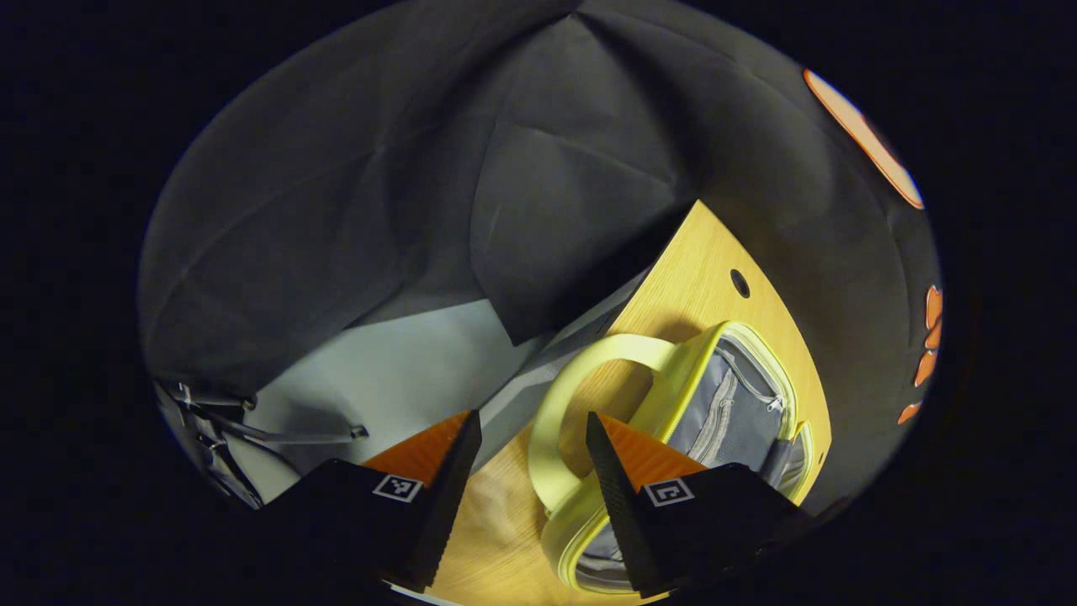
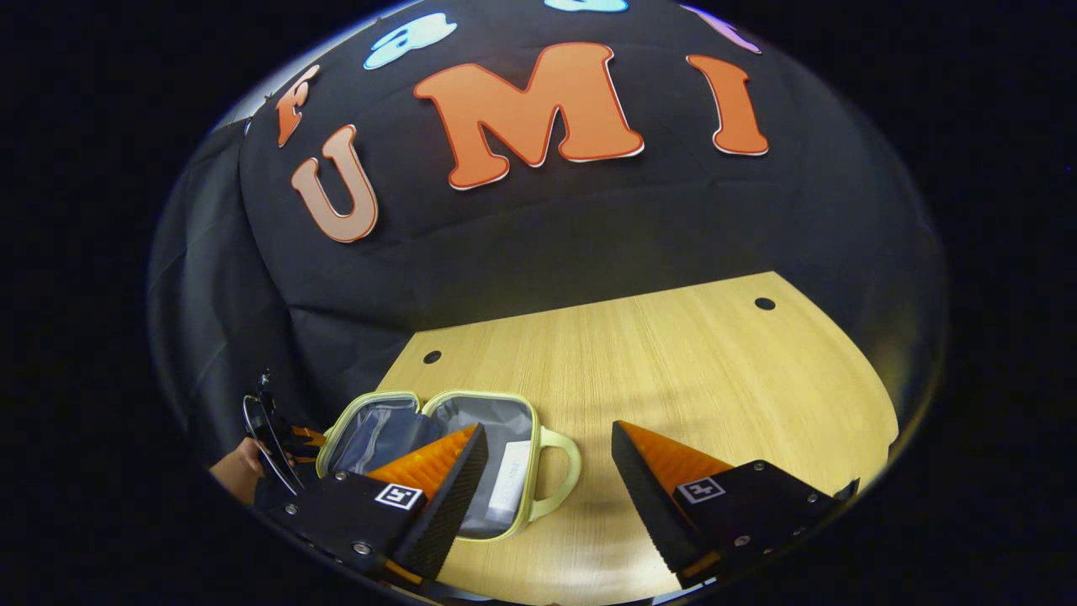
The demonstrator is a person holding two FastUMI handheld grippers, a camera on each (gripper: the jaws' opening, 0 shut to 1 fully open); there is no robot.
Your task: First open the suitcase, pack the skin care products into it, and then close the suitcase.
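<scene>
An open suitcase (image 2: 437, 459) lies at the table's (image 2: 673, 362) near left with a pale product (image 2: 510, 480) inside, both the left gripper (image 1: 530, 471) and right gripper (image 2: 549, 471) spread and empty — packing looks done, so closing the lid likely comes next.

1. Wooden table (image 2: 673, 370): light, straight-grained top filling the near and middle ground of the right gripper view.
2. Round holes: one near the far-left corner (image 2: 432, 357), one near the far-right corner (image 2: 764, 303).
3. Pale grey floor (image 1: 395, 370): lies left of the table's edge in the left gripper view.
4. Dark stand legs (image 1: 252, 429): at the near left, on the floor.
</scene>
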